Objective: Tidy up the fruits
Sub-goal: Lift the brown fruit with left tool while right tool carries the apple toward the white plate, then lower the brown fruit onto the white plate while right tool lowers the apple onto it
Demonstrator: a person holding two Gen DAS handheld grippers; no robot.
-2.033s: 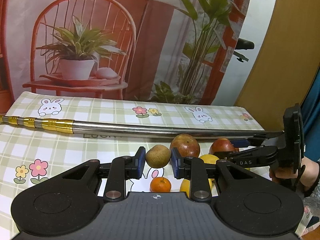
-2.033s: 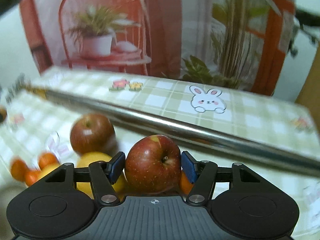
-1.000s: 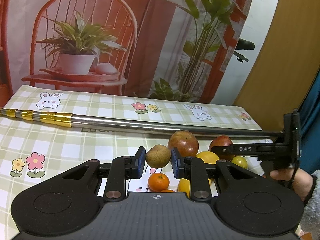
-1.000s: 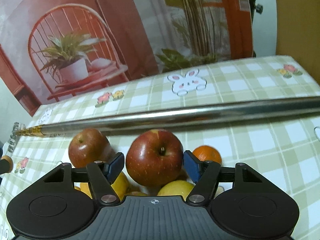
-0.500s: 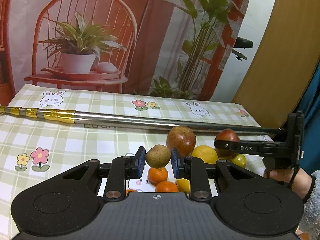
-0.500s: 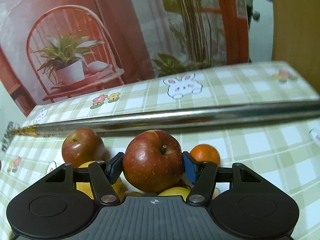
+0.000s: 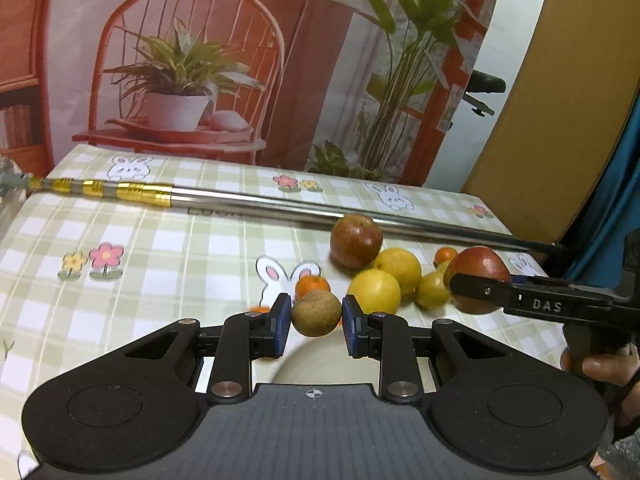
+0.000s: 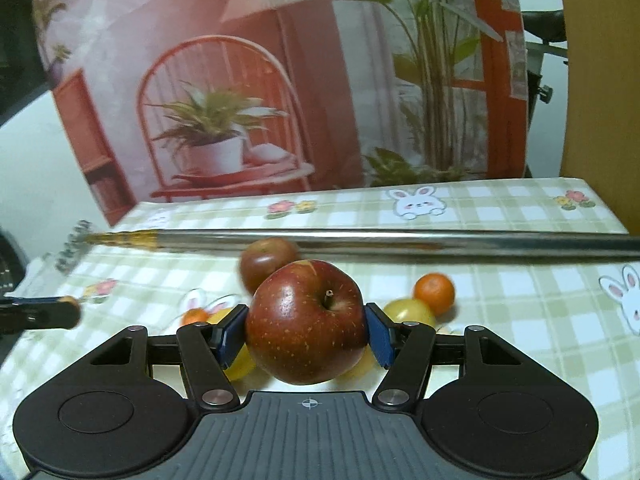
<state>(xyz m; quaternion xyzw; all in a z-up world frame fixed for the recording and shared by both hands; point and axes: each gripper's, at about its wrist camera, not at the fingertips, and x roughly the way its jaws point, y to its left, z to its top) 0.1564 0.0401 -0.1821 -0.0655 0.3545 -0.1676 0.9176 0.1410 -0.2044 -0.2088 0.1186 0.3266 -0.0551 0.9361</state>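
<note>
My left gripper [image 7: 314, 320] is shut on a small brown fruit [image 7: 316, 312], held above the checked tablecloth. Between the blue pads of my right gripper [image 8: 306, 332] sits a big red apple [image 8: 296, 312], stem up, lifted clear of the cloth. The left wrist view shows that same apple [image 7: 476, 264] at the right, with a person's hand on the gripper's handle. On the cloth lie a second red apple [image 7: 355, 241], two yellow fruits [image 7: 397, 266], a small yellow-green one [image 7: 431, 290] and tangerines [image 7: 312, 285].
A long metal pole [image 7: 280, 204] with a gold-banded end lies across the table behind the fruit. A pale round dish [image 7: 320, 364], partly hidden, is below my left gripper. A printed backdrop rises behind the table. A brown panel stands at the right.
The right gripper has lifted the red apple off the pile and rolled a little. The left gripper has drawn back from the pile with the brown fruit, and the dish has come into view.
</note>
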